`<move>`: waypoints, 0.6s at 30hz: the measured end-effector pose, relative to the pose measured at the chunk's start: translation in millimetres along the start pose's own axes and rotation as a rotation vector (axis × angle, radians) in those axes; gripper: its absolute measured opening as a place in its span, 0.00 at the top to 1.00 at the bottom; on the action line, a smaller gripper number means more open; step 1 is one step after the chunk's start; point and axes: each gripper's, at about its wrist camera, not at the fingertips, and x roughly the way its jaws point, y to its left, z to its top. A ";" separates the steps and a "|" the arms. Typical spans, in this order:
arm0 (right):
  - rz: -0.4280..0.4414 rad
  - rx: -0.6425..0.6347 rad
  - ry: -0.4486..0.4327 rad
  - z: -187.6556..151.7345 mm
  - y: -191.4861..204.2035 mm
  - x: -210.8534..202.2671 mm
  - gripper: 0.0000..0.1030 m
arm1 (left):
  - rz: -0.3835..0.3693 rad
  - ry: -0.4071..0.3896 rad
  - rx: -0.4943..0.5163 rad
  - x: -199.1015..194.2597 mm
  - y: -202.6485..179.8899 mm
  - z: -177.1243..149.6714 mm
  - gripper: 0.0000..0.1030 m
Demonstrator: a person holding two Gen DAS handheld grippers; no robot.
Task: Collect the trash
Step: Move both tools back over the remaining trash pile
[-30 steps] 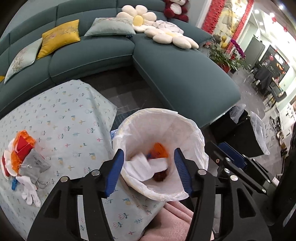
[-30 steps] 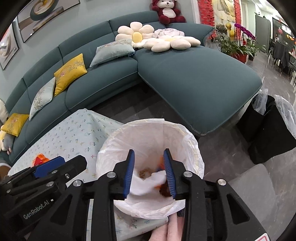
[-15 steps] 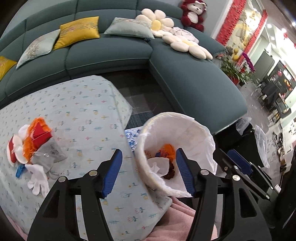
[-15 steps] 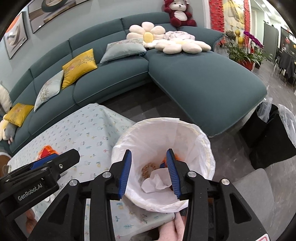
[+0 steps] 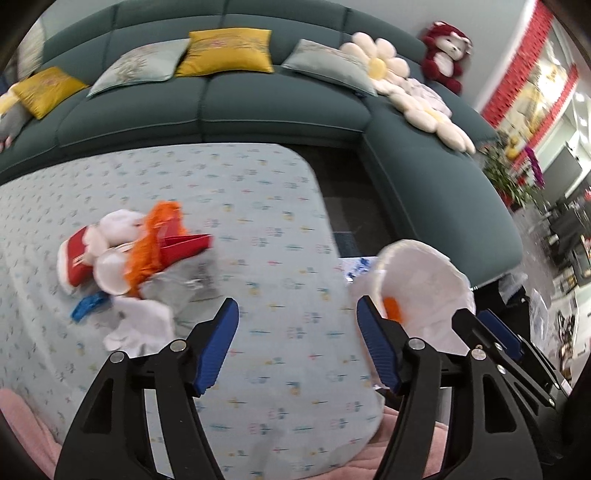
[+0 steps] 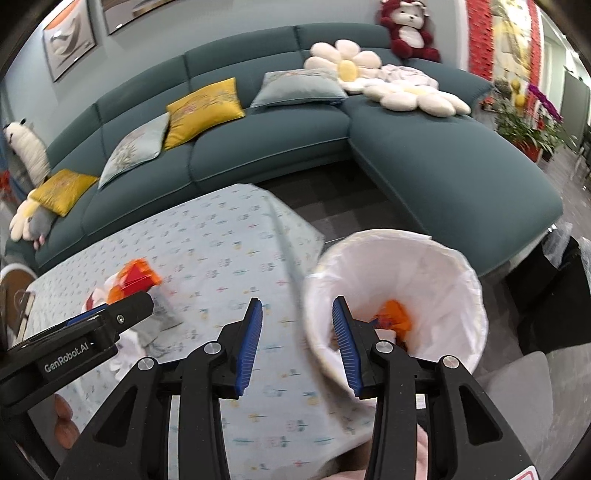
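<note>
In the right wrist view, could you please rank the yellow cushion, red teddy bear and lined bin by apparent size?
1. lined bin, though nearness inflates it
2. yellow cushion
3. red teddy bear

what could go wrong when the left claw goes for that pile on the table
The trash pile is loose and mixed, so the open left claw may lift one piece and scatter the rest. The tablecloth could get pinched along with the scraps. The bin sits past the table edge, so pieces might drop short.
</note>
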 end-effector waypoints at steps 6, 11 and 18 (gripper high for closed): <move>0.028 -0.060 0.021 -7.6 39.7 4.9 0.61 | 0.051 -0.003 -0.077 -5.4 45.7 -6.1 0.29; 0.043 -0.099 0.043 -13.6 66.4 12.0 0.61 | 0.083 0.021 -0.132 -2.4 84.9 -18.8 0.29; 0.073 -0.153 0.094 -28.9 107.8 29.4 0.61 | 0.131 0.048 -0.181 -0.4 133.2 -35.7 0.28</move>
